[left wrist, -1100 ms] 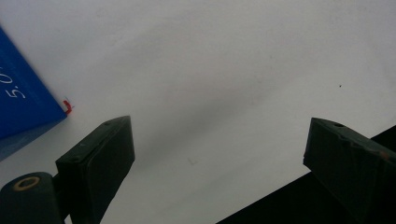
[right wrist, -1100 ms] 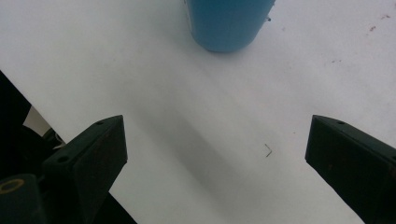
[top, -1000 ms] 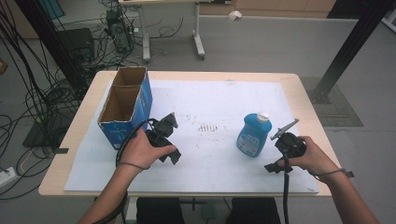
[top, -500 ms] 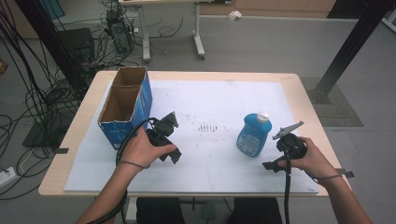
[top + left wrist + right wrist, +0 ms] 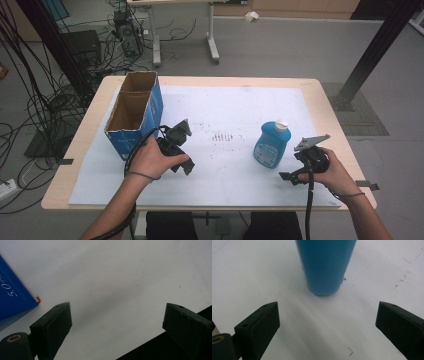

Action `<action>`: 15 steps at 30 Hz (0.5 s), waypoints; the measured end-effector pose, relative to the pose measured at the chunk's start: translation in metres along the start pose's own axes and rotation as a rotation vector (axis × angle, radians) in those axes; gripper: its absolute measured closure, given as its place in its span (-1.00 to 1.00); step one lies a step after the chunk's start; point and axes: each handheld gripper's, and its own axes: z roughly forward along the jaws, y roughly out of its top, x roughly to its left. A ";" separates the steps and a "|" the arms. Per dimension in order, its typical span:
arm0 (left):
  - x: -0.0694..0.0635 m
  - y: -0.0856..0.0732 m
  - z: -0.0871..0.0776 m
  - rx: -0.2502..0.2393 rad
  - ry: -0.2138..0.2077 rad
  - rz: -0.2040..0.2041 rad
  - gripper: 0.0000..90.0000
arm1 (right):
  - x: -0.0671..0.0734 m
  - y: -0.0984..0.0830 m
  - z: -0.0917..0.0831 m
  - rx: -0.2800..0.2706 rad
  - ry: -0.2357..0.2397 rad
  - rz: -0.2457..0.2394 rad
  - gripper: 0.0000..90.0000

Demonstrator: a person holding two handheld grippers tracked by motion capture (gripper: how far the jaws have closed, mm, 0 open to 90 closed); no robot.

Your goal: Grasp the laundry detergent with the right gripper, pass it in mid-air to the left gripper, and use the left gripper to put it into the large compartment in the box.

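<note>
Our right gripper [image 5: 327, 322] has its jaws spread wide with nothing between them, and the blue bottle [image 5: 325, 265] stands upright just ahead of them, apart from both pads. Our left gripper [image 5: 117, 322] is equally wide open and empty, aimed at bare white sheet, with a corner of the blue cardboard box [image 5: 12, 297] at its side.

We judge the step in hand to be the reach for the bottle; next we need to push the right gripper forward until the jaws straddle the body, then close.

On the table [image 5: 330, 107] we count one bottle [image 5: 270, 144] near the right edge, one open box [image 5: 134, 112] toward the left edge, and two grippers, left [image 5: 176, 145] and right [image 5: 306, 160].
</note>
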 end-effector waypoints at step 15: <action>-0.001 0.001 -0.001 0.000 -0.009 0.003 -0.80 | 0.000 -0.009 0.008 -0.121 0.017 -0.005 -0.88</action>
